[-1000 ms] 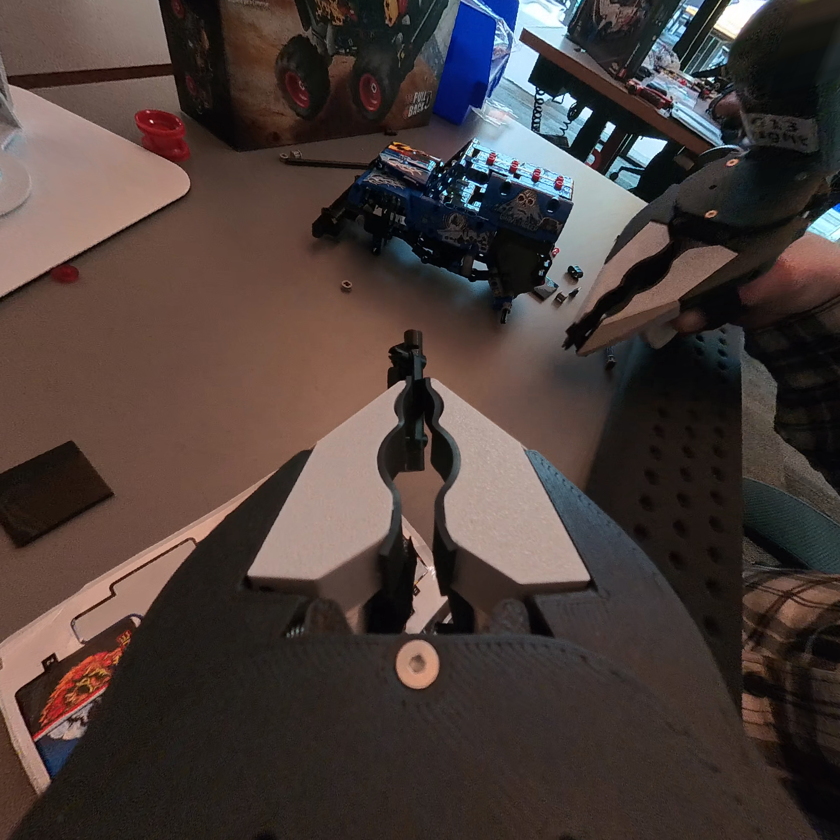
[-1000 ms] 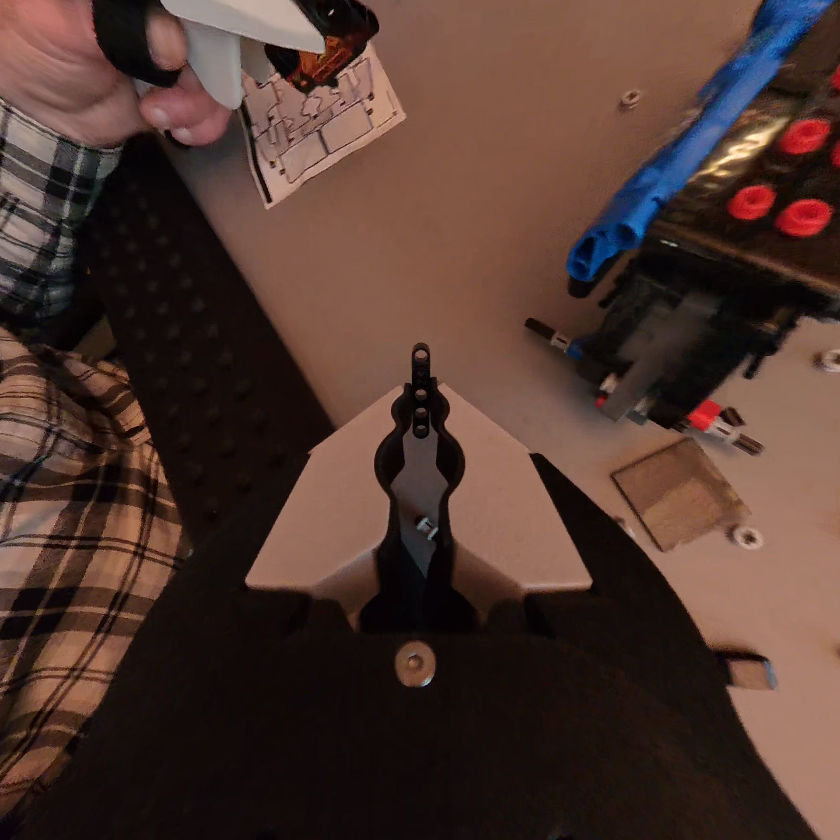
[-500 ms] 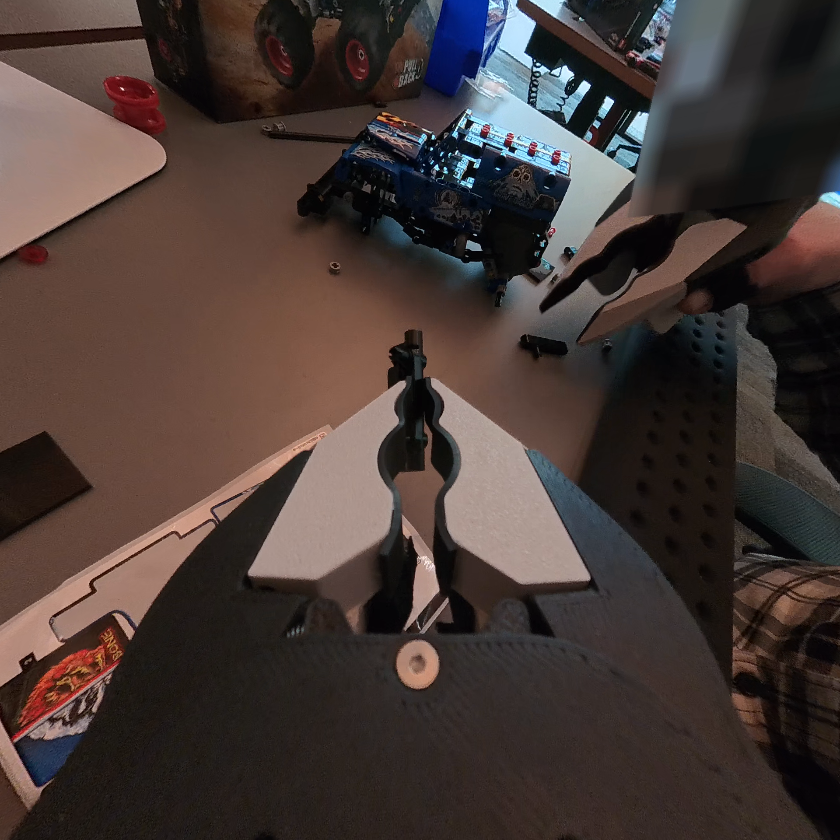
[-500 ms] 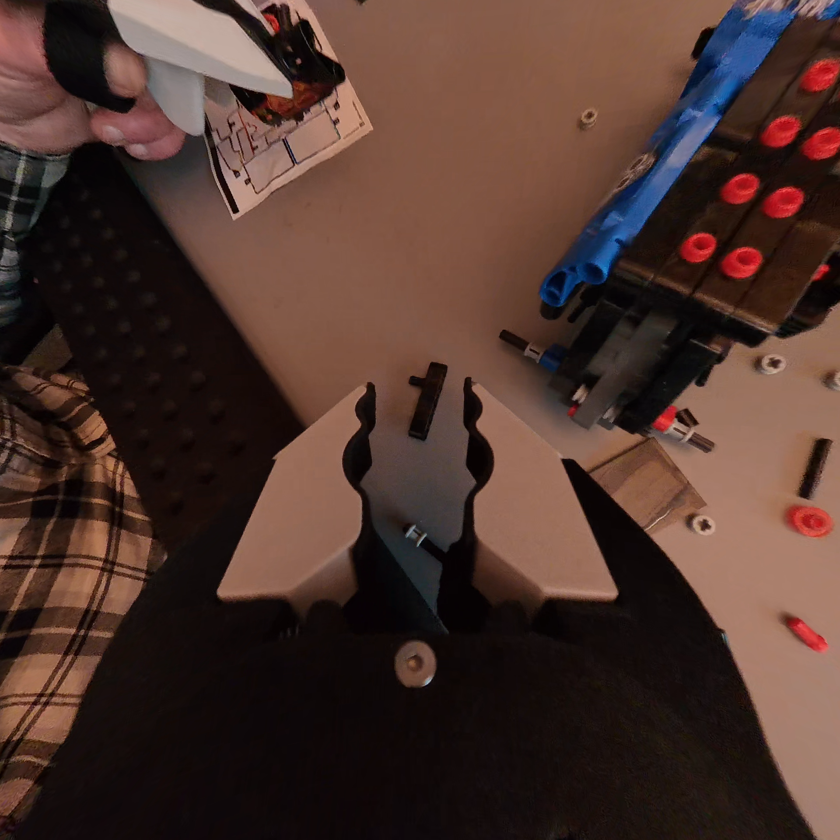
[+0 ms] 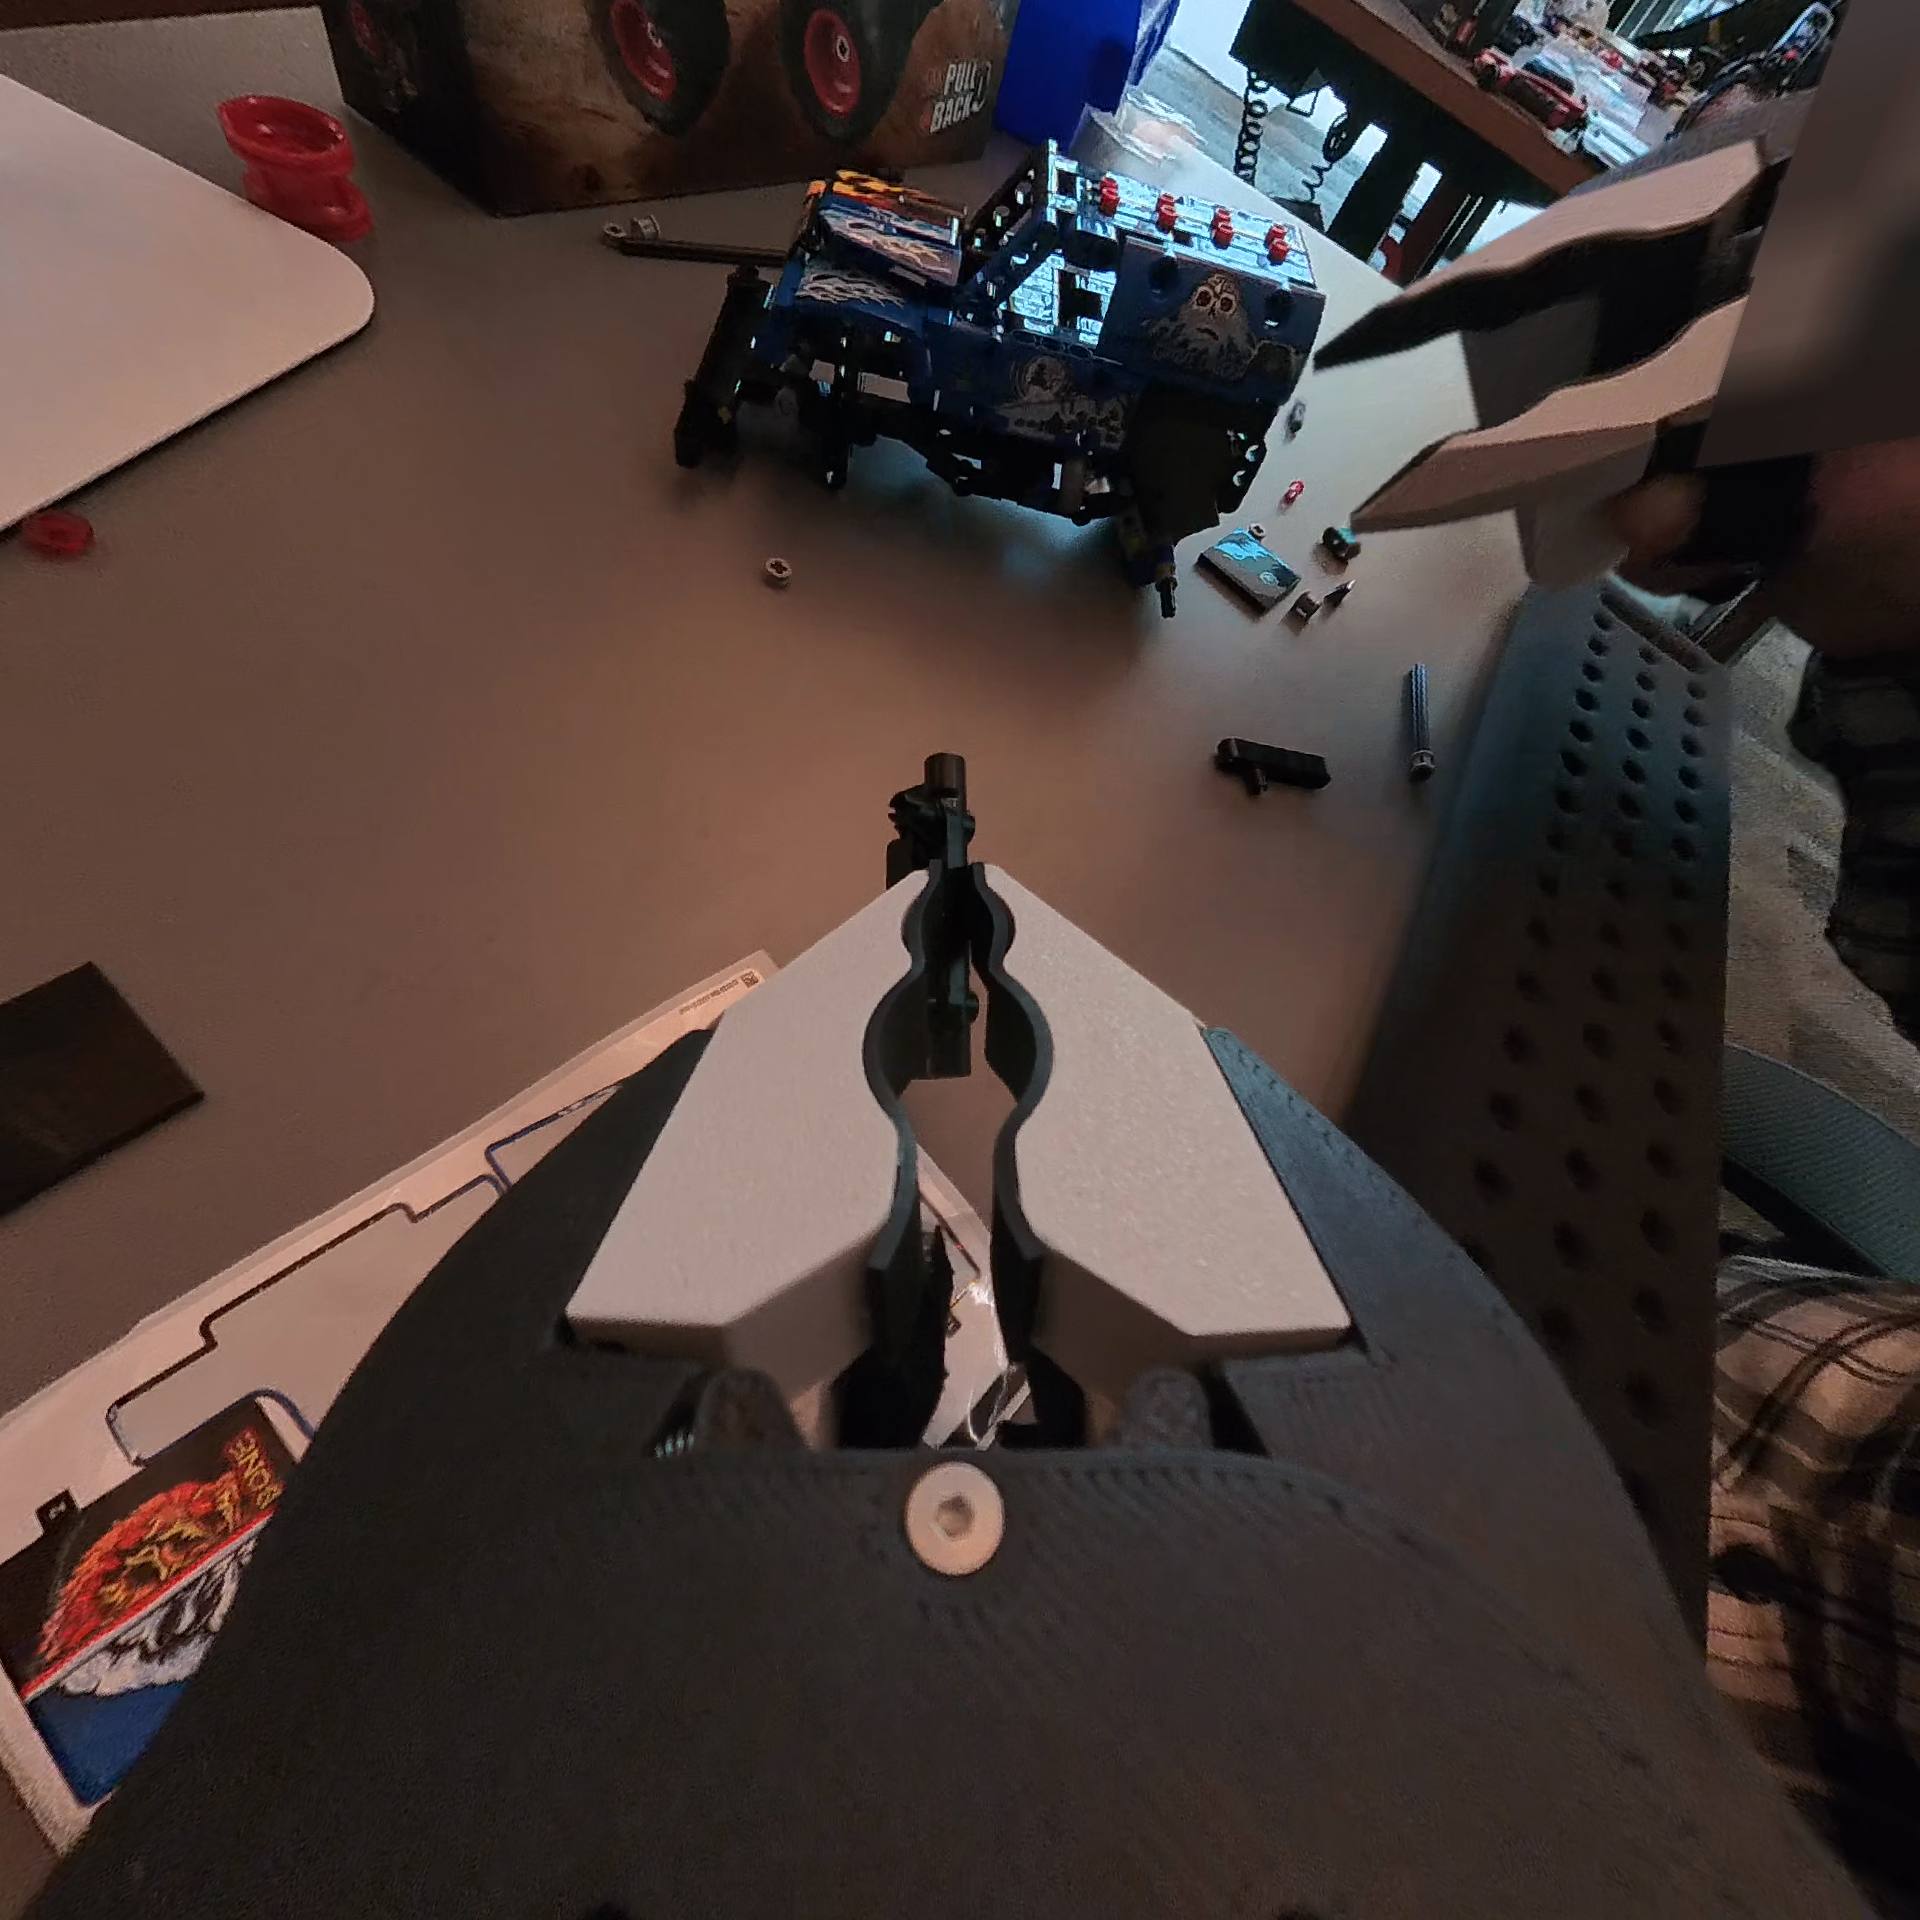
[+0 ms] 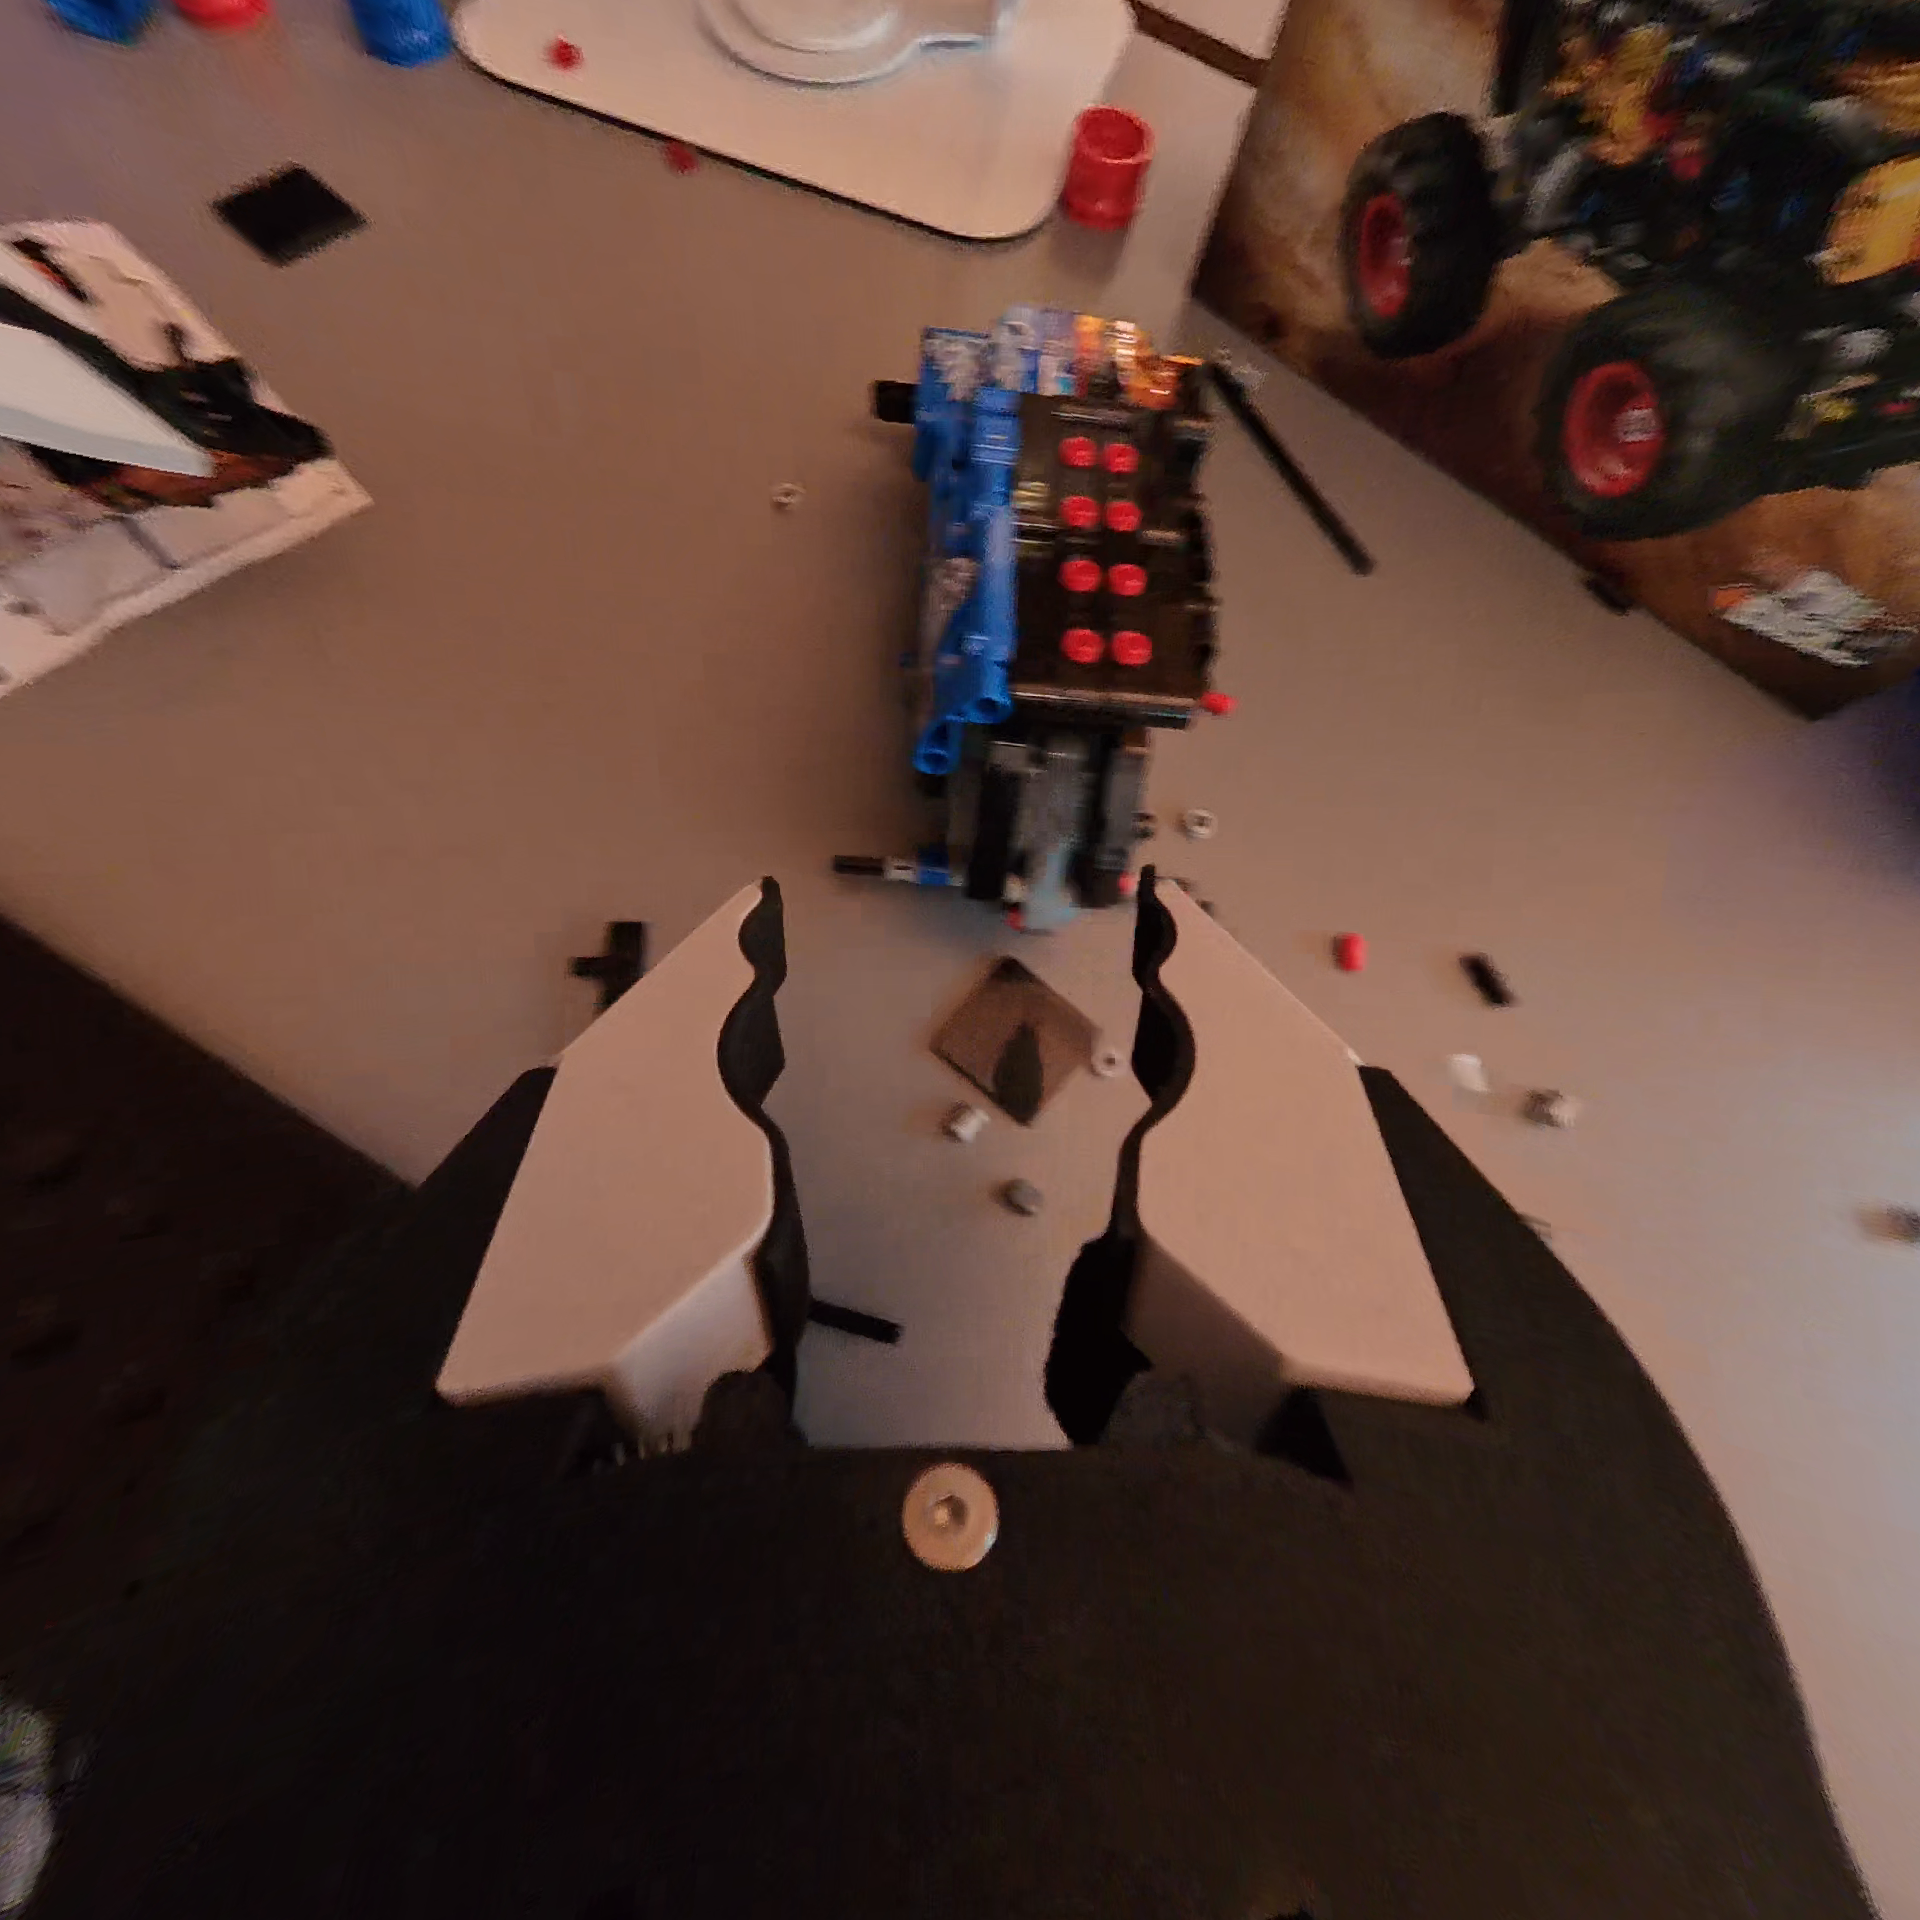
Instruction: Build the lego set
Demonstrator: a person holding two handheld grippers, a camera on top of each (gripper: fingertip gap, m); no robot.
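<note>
- The left gripper [image 5: 951, 883] is clamped on a small black lego assembly [image 5: 940, 831], which sticks out past its tips above the grey table [image 5: 416, 727]
- The right gripper [image 6: 951, 904] has its jaws spread wide with nothing between them; in the left wrist view it hovers at the upper right [image 5: 1340, 436], above the loose parts beside the truck
- The partly built blue and black truck model [image 5: 1018, 343] stands on the table in the middle distance, with red studs along its top; in the right wrist view it lies straight ahead of the open jaws [image 6: 1060, 582]
- A black T-shaped piece [image 5: 1270, 767] lies on the table near the table's right edge, apart from both grippers; in the right wrist view it sits just to the left of the left finger [image 6: 613, 961]
- A dark ribbed axle [image 5: 1419, 722] lies just right of that piece
- A small dark square tile [image 6: 1013, 1039] rests on the table between the open jaws, with tiny grey connectors around it
- A sticker sheet [image 5: 156, 1455] lies under the left gripper's body at lower left
- The set's box [image 6: 1662, 312], printed with a monster truck, stands behind the model
- A red wheel hub [image 5: 296, 166] sits near the box, just beside a white mat [image 5: 135, 312]
- A black flat square [image 5: 73, 1081] lies at the left edge of the table
</note>
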